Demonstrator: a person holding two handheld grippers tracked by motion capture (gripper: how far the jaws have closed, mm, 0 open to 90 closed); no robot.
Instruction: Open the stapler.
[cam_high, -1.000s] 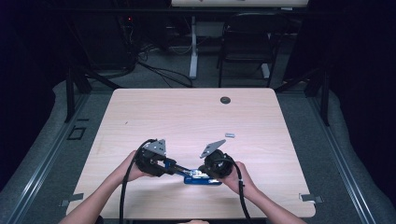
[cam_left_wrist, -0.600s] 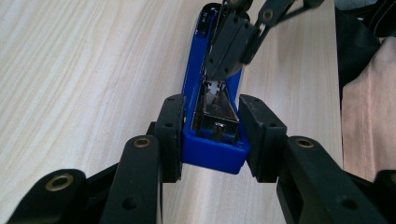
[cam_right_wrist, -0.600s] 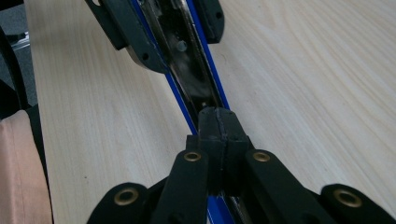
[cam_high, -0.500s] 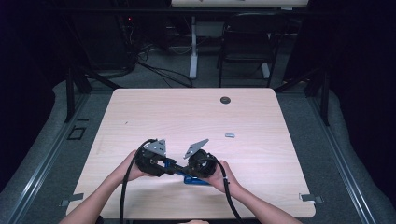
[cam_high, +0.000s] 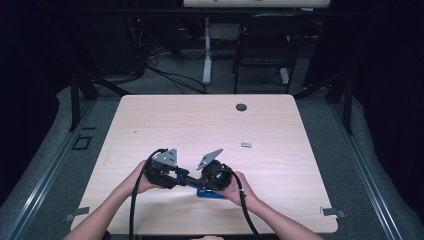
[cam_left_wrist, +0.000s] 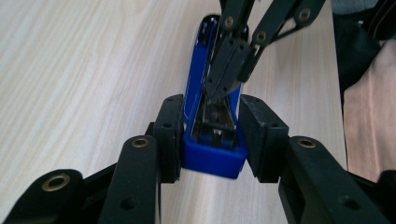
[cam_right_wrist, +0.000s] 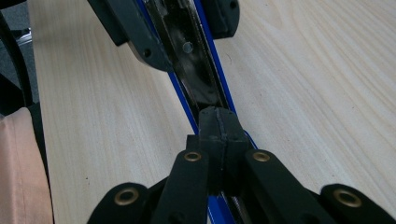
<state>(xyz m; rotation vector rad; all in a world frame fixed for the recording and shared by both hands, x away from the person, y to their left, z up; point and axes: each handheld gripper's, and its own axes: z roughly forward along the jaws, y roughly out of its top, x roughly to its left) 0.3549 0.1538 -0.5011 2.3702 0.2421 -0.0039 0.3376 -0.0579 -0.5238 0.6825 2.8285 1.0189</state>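
Stapler loading step: open channel being probed

Stapler (cam_left_wrist: 212, 135) blue, lid apparently swung back, lying on bench (cam_high: 200, 125) near front edge, between both hands. Left hand-held gripper (cam_left_wrist: 211, 135) clamped on stapler's sides at one end, steadying it. Right hand-held gripper (cam_right_wrist: 217, 122) fully closed, nothing held, tip poked down into open metal channel. Small grey piece (cam_high: 245, 145) well apart on bench, possibly staples. Next: likely withdraw right, fetch that piece, keep left clamp firm

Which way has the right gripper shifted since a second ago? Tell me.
Yes. The right gripper moved left, away from the small grey piece on the table, toward the left gripper over the blue stapler.
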